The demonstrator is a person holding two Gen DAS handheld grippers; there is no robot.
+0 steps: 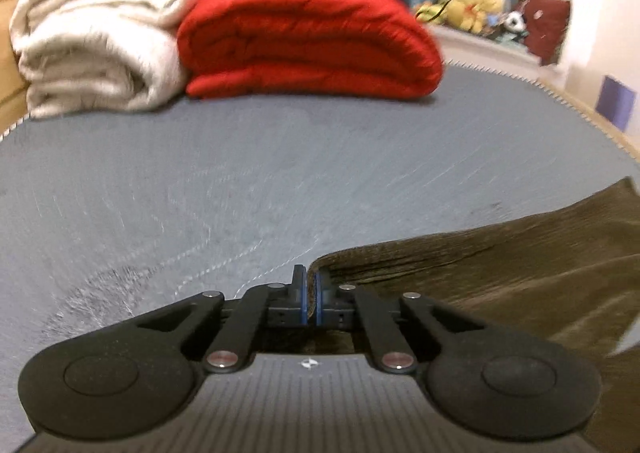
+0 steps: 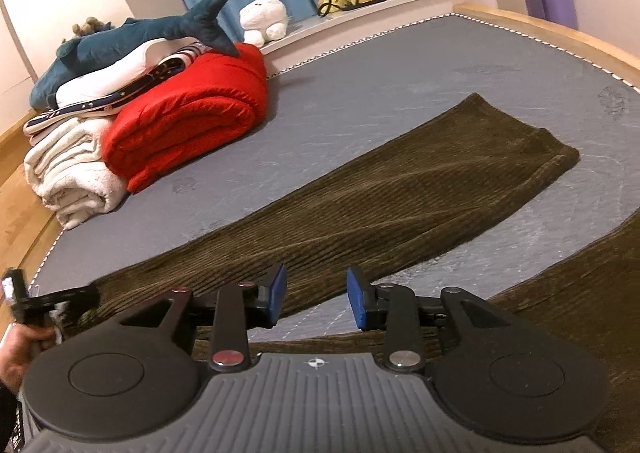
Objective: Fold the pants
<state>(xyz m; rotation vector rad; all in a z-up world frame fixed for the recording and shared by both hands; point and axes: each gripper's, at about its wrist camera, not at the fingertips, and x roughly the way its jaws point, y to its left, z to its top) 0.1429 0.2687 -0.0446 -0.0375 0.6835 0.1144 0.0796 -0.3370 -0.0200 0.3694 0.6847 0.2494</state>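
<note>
Left gripper (image 1: 311, 293) clamped on the edge of the dark olive corduroy pants (image 2: 400, 189); right gripper (image 2: 316, 293) hangs with fingers apart.
Pants lie spread mid-frame on the grey mattress (image 2: 400, 65); likely the grasping step, and the right must pinch cloth next. Red folded quilt (image 2: 192, 109) upper left.

Grippers: left gripper (image 1: 311, 293) and right gripper (image 2: 317, 295) were black, with blue pads (image 2: 280, 289).
Screws: silver, red-tinted at 9 o'clock.
Housing: grey, ribbed, compass mark.
</note>
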